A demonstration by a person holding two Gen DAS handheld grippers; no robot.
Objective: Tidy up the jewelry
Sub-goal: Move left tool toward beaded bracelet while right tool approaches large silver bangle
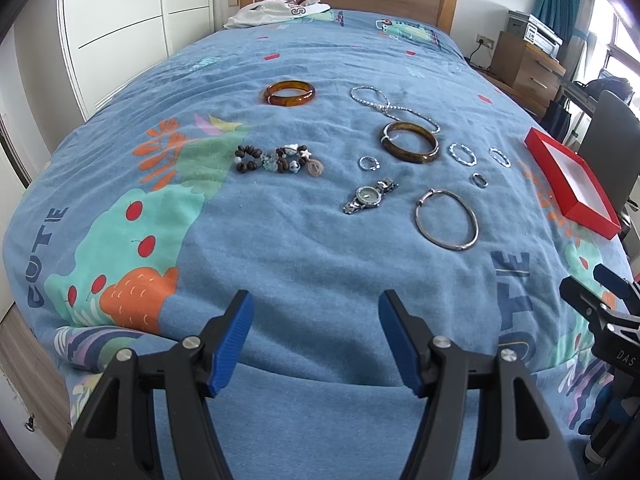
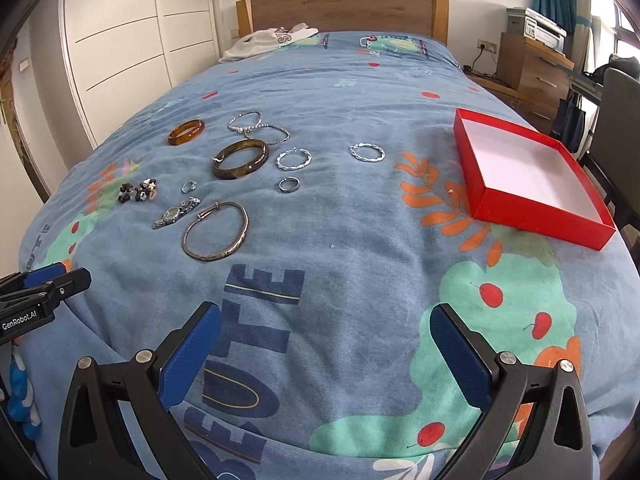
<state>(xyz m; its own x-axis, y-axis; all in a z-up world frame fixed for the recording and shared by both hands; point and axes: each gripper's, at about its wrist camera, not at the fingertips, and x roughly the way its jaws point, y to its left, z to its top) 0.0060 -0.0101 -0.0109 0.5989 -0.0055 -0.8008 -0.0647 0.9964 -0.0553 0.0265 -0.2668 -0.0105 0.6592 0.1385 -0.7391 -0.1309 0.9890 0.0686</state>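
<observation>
Several pieces of jewelry lie spread on a blue patterned bedspread (image 1: 304, 248): an amber bangle (image 1: 291, 93), a dark brown bangle (image 1: 410, 143), a beaded bracelet (image 1: 278, 158), a wristwatch (image 1: 370, 196), a thin silver bangle (image 1: 446, 219), a silver chain (image 1: 390, 106) and small rings (image 1: 369, 163). An empty red box (image 2: 524, 172) with a white inside sits at the right edge. My left gripper (image 1: 316, 340) is open near the bed's foot, empty. My right gripper (image 2: 326, 350) is open too, with nothing between its fingers, short of the silver bangle (image 2: 216, 231).
White clothing (image 1: 276, 12) lies by the wooden headboard (image 2: 340, 6). White wardrobe doors (image 1: 120, 28) line the left. A wooden drawer unit (image 2: 532, 68) and a dark chair (image 2: 618, 120) stand right of the bed.
</observation>
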